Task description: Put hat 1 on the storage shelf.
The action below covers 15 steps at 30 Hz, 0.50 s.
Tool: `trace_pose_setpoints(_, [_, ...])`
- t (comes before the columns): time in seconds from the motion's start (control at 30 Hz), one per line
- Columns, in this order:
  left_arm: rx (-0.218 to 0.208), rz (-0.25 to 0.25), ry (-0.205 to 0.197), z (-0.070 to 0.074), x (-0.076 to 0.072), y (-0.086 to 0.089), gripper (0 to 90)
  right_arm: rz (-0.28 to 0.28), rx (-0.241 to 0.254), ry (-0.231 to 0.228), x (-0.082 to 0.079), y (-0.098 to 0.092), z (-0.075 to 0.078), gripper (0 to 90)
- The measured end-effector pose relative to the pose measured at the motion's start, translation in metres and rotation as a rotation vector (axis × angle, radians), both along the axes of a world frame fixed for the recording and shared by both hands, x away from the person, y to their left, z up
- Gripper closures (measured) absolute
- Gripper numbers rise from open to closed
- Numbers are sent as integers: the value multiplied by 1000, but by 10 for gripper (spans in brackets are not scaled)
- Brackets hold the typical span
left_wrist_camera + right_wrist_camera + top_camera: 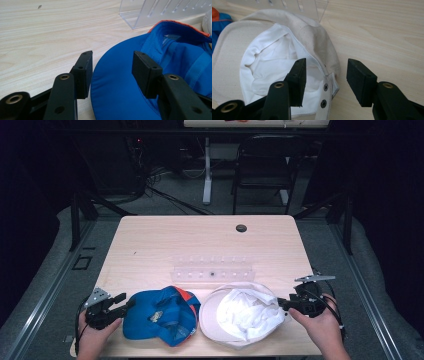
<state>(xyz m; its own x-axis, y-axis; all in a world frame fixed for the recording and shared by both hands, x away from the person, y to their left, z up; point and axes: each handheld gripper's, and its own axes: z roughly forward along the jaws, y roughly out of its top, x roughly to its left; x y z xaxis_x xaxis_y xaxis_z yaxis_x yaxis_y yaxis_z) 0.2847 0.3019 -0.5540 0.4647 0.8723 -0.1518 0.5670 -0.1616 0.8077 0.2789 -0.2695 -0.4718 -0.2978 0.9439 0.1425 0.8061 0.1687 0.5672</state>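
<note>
I have two caps lying upside down side by side along the near edge of the bench point(150, 240). The blue cap point(160, 316) is on my left, its brim pointing toward my left gripper point(121, 304); an orange edge shows along its far rim. My left jaws are released, standing wide apart, and in the left gripper view the blue cap's brim point(117, 87) lies between them: one jaw is just outside the brim's edge over bare wood, the other sits above the brim near the crown. The pads do not press on the fabric. The white cap point(240, 315) is on my right, just beside the blue one, its pale lining bunched up inside the crown. My right gripper point(284, 304) comes in at its right side, jaws also released and wide. In the right gripper view the white cap's back edge, with its strap point(325, 100) and two small snaps, lies between the jaws; one jaw is over the lining, the other over bare wood beyond the cap, neither one clamping. A clear rack point(212, 270) stands behind both caps, near the middle of the bench, and a dark round hole point(241, 228) sits near the far edge. Beyond the bench a folding chair point(265, 165) stands on the floor.
</note>
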Motion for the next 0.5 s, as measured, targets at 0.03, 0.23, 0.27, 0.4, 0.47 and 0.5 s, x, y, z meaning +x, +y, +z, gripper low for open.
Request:
trace_pose_setpoints(0.03, [3, -2, 9, 0, 0, 1, 513, 5, -20, 40, 4, 0, 0, 516])
trace_pose_setpoints(0.23, [4, -3, 7, 0, -1, 1, 513, -22, 1, 146, 15, -5, -7, 526])
trace_pose_setpoints(0.27, [4, -2, 6, 0, -1, 1, 513, -27, 6, 160, 17, -5, -9, 526])
trace_pose_setpoints(0.4, [1, -1, -1, -1, 0, 0, 513, -3, -8, 209, 20, -3, -13, 526])
trace_pose_setpoints(0.47, [3, -1, 0, -1, 0, 0, 513, 11, -20, 230, 22, -1, -16, 526])
trace_pose_setpoints(0.5, [8, -5, 8, -1, 0, 0, 513, 15, -25, 238, 23, 0, -16, 526])
